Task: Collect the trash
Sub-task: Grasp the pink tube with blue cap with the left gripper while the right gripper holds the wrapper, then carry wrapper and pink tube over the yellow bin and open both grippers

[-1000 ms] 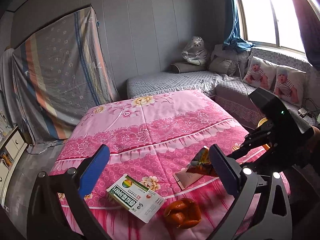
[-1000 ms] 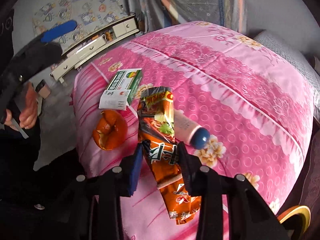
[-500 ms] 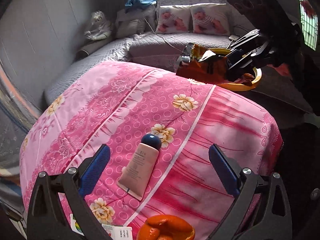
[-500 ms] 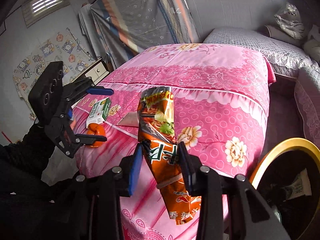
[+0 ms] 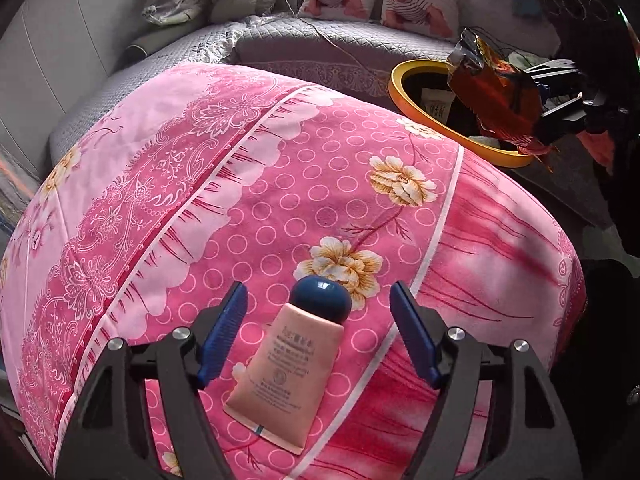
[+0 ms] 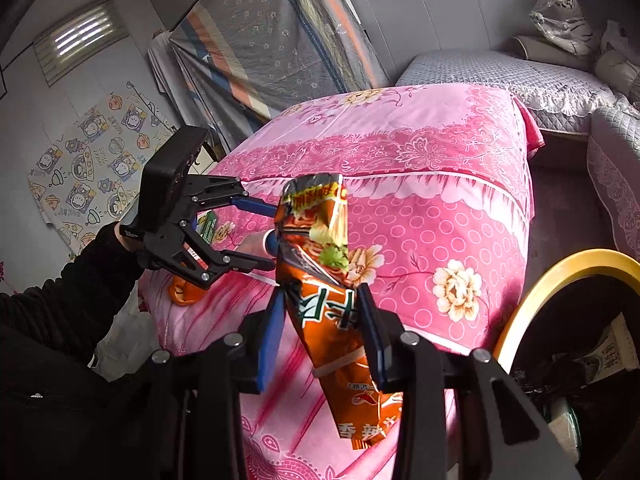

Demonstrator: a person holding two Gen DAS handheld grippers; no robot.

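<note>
A pink tube with a dark blue cap [image 5: 296, 360] lies on the pink bedspread [image 5: 200, 184]. My left gripper [image 5: 319, 312] is open, its blue pads on either side of the tube, just above it. My right gripper [image 6: 320, 320] is shut on an orange snack wrapper [image 6: 332, 304] and holds it in the air beside the yellow-rimmed trash bin [image 6: 560, 276]. In the left wrist view the wrapper [image 5: 496, 100] hangs over the bin [image 5: 404, 92]. The left gripper also shows in the right wrist view [image 6: 260, 236], over the tube.
An orange peel [image 6: 182, 292] and a green-and-white box [image 6: 208, 228] lie near the bed's edge behind the left gripper. The bin holds paper trash [image 6: 608, 356]. A grey quilted sofa [image 5: 320, 40] with baby-print cushions runs behind the bed.
My left gripper has dropped and moved forward over the tube, and its jaws have narrowed around it. My right gripper has carried the wrapper further toward the bin.
</note>
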